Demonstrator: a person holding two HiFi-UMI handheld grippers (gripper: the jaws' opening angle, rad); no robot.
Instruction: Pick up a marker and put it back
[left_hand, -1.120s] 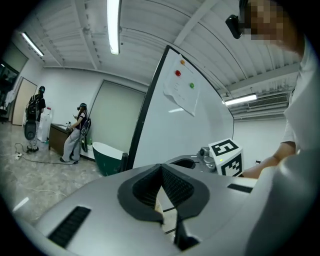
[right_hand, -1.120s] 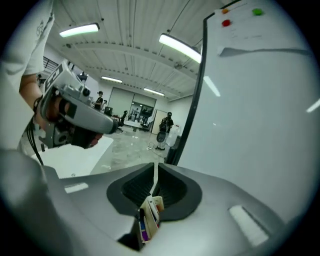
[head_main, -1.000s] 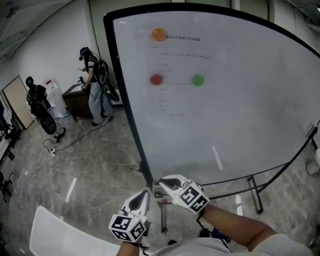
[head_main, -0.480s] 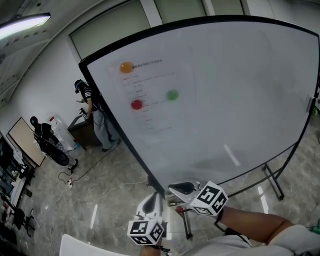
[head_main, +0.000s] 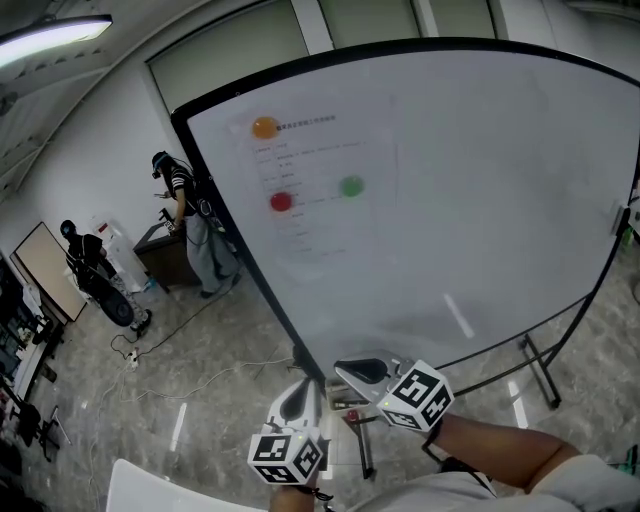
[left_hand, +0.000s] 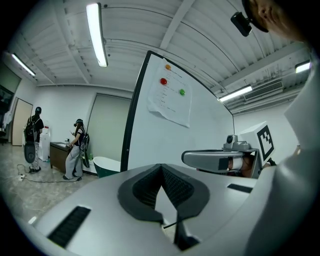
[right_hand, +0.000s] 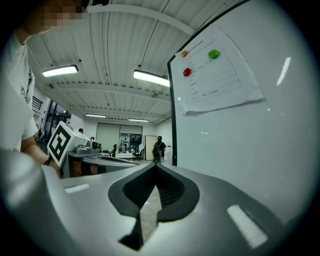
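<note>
A large whiteboard (head_main: 450, 200) on a wheeled stand fills the head view. A sheet of paper (head_main: 315, 180) hangs on it under orange (head_main: 264, 127), red (head_main: 281, 201) and green (head_main: 351, 186) magnets. Both grippers hover side by side at the board's lower left corner. My left gripper (head_main: 303, 388) is shut and holds nothing. My right gripper (head_main: 345, 368) is shut and empty too. A small red object (head_main: 352, 419) lies just below the right gripper; I cannot tell whether it is a marker. In the gripper views each gripper (left_hand: 161, 167) (right_hand: 156, 167) points up along the board.
A person (head_main: 185, 225) stands at a dark desk (head_main: 160, 255) far left, beside a dark bag on a stand (head_main: 95, 285). Cables (head_main: 190, 350) trail over the shiny floor. The stand's legs (head_main: 535, 365) reach out at the right. A white surface (head_main: 180, 490) sits at the bottom left.
The head view has tilted up and swung, so more ceiling and board show. Both grippers stay shut and close together at the board's lower corner.
</note>
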